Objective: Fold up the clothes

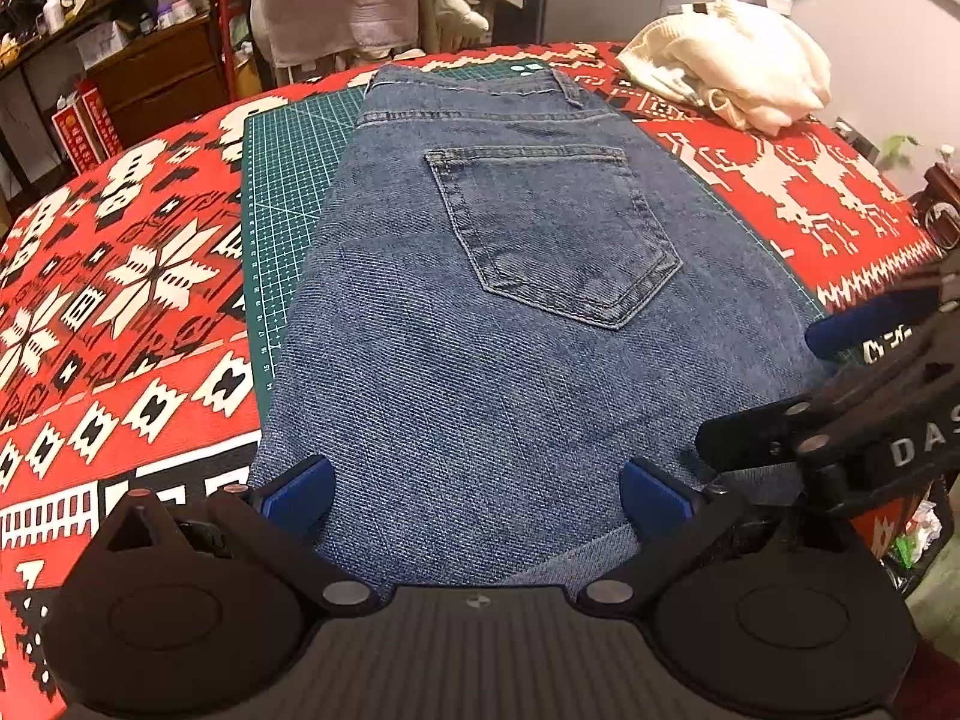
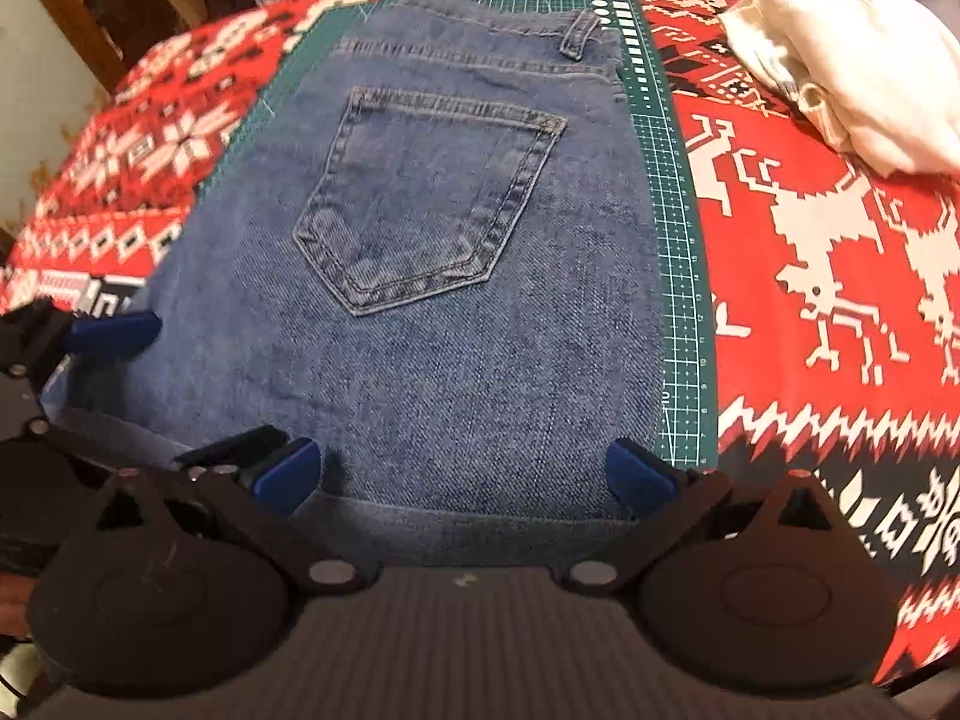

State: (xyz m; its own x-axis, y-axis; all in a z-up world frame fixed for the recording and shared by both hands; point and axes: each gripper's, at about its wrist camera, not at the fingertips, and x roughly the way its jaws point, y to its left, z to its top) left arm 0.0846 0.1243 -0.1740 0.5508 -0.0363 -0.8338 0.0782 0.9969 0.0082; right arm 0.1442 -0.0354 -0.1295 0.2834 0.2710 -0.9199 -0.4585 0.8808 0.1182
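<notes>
**Jeans folded on the mat, both claws free**

Your left gripper (image 1: pixel 477 495) and your right gripper (image 2: pixel 462 474) both stand released, the blue pads wide apart, and nothing is between them. The right one shows at the right edge of the left wrist view, so the two are side by side at the near end of the cloth.

Directly under and between the pads of each claw is the near edge of the jeans (image 1: pixel 510 312). There you see a rounded fold line and a second layer of denim below it, so I judge the legs are already folded under the seat part. Ahead of the claws lies the back pocket (image 2: pixel 426 198), flat and facing up, and beyond it the waistband with a belt loop (image 2: pixel 579 30). The jeans rest on the green cutting mat (image 2: pixel 678 276), which shows on both sides of them.

Far ahead and to the right, a cream garment (image 2: pixel 852 72) lies crumpled on the red patterned cloth (image 2: pixel 840 276). It looks not yet folded, so this piece seems to be what is left.
</notes>
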